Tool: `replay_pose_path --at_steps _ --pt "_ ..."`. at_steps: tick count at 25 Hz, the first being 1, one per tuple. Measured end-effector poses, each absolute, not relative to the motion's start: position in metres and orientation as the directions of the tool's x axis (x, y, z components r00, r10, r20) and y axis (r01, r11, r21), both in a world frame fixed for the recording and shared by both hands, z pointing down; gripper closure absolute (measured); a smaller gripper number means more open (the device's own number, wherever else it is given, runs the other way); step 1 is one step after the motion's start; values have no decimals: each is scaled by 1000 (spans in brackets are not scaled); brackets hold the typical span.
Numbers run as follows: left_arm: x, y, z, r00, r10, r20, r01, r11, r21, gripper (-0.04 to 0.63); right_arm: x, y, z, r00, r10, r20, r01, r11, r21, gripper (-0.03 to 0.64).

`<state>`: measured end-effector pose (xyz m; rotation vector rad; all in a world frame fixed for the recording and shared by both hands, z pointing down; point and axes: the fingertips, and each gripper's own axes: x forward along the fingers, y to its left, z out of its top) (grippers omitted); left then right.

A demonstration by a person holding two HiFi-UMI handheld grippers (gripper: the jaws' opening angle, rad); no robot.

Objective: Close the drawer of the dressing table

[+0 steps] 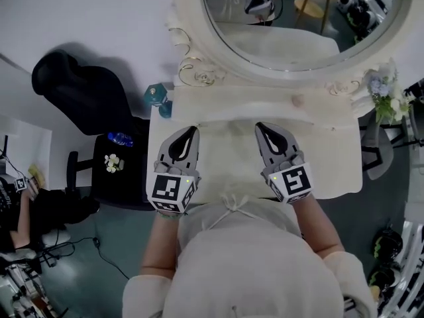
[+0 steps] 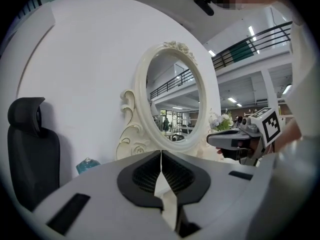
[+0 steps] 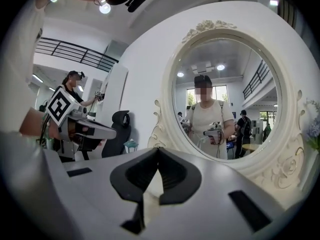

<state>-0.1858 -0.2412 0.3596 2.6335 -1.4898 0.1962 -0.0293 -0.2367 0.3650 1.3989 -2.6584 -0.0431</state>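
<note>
The white dressing table (image 1: 331, 159) stands against the wall, with its oval mirror (image 1: 298, 18) above. From the head view no drawer front shows; my body covers the table's near edge. My left gripper (image 1: 193, 129) hovers over the left half of the tabletop, jaws shut with nothing between them. My right gripper (image 1: 259, 125) is over the middle-right, also shut and empty. In the left gripper view the left gripper (image 2: 161, 151) points at the mirror frame (image 2: 145, 99). In the right gripper view the right gripper (image 3: 158, 149) faces the mirror (image 3: 225, 94).
A black office chair (image 1: 79, 91) stands left of the table. A teal glass jar (image 1: 158, 99) sits at the tabletop's back left corner. A flower bunch (image 1: 384, 95) is at the right end. A blue bottle (image 1: 120, 138) lies on a black stool.
</note>
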Motion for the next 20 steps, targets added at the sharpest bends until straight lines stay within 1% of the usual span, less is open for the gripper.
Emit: replay_pose_path --at_steps 7,11,20 --pt "-179 -237 343 558 -823 110 -830 -554 64 572 -32 -235 365 -575 -810 115 -803 585 112 614" --pt "-185 -239 346 551 -828 105 -834 -540 115 572 -35 -233 368 -589 -798 132 -792 602 105 615" --pt "-191 -235 346 551 -826 115 -834 -540 113 572 -35 -231 364 -574 -810 122 -806 585 91 614"
